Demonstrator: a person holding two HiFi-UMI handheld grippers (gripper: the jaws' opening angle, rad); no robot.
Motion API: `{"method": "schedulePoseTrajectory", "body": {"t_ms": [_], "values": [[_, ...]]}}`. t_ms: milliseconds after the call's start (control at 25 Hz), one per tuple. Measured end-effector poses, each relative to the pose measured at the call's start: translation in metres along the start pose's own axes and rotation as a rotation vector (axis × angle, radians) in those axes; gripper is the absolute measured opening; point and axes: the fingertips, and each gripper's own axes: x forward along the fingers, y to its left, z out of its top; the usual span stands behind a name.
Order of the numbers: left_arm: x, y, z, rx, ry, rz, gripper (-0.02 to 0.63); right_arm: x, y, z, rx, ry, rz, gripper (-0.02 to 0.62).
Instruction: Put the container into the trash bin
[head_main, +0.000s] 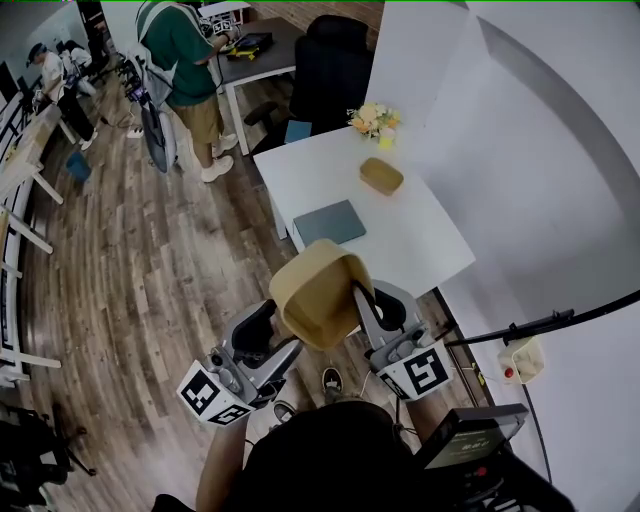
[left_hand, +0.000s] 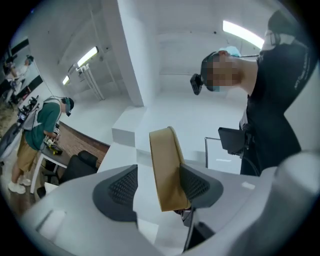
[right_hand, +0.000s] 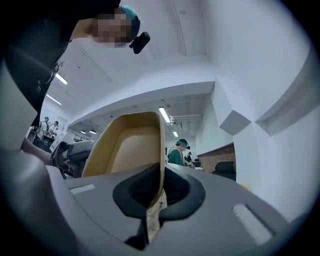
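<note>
A tan, shallow container (head_main: 318, 293) is held up in the air on its edge, in front of the person and above the wooden floor. My right gripper (head_main: 374, 303) is shut on its rim, which runs thin between the dark pads in the right gripper view, where the container (right_hand: 131, 147) shows its hollow side above the right gripper (right_hand: 160, 191). My left gripper (head_main: 272, 330) is open. In the left gripper view the container (left_hand: 166, 162) stands between the jaws of the left gripper (left_hand: 157, 186), close against the right pad and apart from the left pad. No trash bin is in view.
A white table (head_main: 410, 245) stands ahead with a grey flat book or laptop (head_main: 329, 222), a second tan bowl (head_main: 381, 176) and flowers (head_main: 374, 120). A black chair (head_main: 330, 65) is behind it. A person in a green shirt (head_main: 182, 60) stands at the far left. A white wall runs along the right.
</note>
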Motion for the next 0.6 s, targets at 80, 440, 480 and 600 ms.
{"method": "schedulePoseTrajectory", "body": {"t_ms": [80,440,480,600], "values": [[-0.007,-0.001,0.004,-0.034,-0.018,-0.023,0.247,0.004,0.007,0.001,0.005,-0.006,0.015,0.014],[-0.030,0.004,0.017,-0.102,-0.056,-0.040,0.277,0.022,0.036,0.002,-0.018,-0.011,0.096,0.014],[-0.030,0.003,0.016,-0.109,-0.053,-0.046,0.287,0.024,0.041,0.000,-0.034,0.005,0.112,0.014],[-0.031,-0.001,0.014,-0.121,-0.035,-0.071,0.290,0.028,0.064,-0.007,-0.090,0.046,0.171,0.014]]}}
